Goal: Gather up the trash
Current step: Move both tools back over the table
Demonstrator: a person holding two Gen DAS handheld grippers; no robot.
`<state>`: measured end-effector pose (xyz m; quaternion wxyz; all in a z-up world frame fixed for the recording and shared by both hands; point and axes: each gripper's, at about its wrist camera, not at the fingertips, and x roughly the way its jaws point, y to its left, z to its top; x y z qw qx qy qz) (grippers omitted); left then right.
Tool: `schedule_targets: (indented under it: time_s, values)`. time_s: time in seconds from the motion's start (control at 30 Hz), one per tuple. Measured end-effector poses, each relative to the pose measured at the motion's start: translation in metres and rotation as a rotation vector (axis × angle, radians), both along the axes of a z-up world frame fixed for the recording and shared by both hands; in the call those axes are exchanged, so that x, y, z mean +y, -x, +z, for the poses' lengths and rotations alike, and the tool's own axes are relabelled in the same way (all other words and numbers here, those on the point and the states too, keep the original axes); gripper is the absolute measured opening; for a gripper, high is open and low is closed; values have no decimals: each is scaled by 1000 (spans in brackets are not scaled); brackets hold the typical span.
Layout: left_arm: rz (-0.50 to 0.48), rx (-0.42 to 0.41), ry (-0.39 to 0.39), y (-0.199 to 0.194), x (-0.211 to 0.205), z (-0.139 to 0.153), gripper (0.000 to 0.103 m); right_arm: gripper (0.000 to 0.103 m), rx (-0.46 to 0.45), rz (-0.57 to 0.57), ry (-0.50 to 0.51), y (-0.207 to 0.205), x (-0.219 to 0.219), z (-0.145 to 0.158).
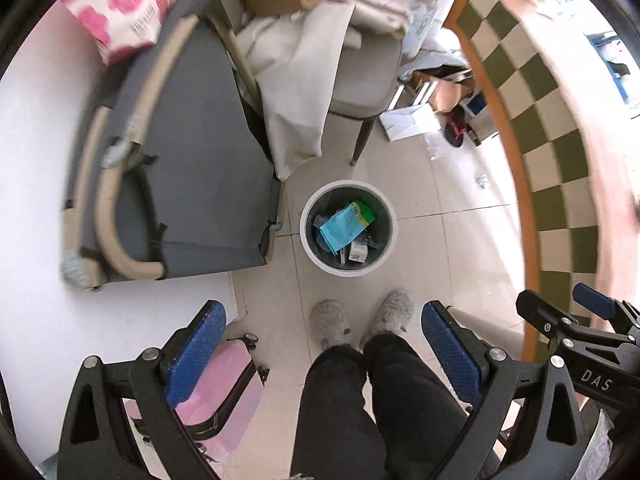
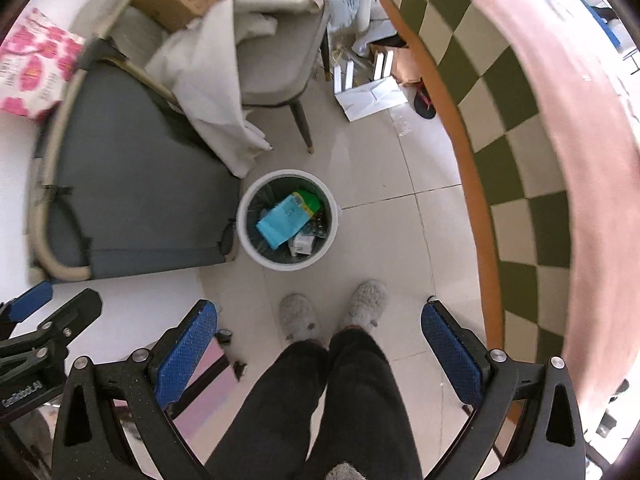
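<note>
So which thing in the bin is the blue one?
The flat light-blue packet lying on top in the white bin; the box beside it is green and yellow.

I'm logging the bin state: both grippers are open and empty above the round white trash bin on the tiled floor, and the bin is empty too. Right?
Not quite: the round white trash bin is not empty. The left wrist view shows a light blue packet, a green package and a small white box inside. The left gripper and right gripper are indeed open and empty.

I see the bin point(image 1: 348, 227) ahead of the slippers point(image 1: 362, 318), cot point(image 1: 180, 168) left, table point(image 1: 560, 168) right.
</note>
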<state>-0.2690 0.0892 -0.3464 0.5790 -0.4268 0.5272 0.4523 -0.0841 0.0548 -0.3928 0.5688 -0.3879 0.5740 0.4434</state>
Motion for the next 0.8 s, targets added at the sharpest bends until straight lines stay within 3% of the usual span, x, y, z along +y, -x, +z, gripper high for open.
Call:
schedule_targets:
  time_s: [0.1,0.27,0.43,0.6,0.8]
  values:
    - [-10,2,-40,0,-8,35,100,103,14,-3,-42,2,-13,41]
    - [-16,-4,-90,-9,-11,81,100,103,69,-36,-110,-8,-24,86]
    - [-67,-5,-180,-52,1,118,100,103,158,-150,-162,-54,-26,119]
    - [-192,-2,-254,-153,17,138,101,103,125,-294,-194,-152,-38,140]
    - [-466,-14,-294,-347,16,135,101,103,27,-527,-136,-329,-94,143]
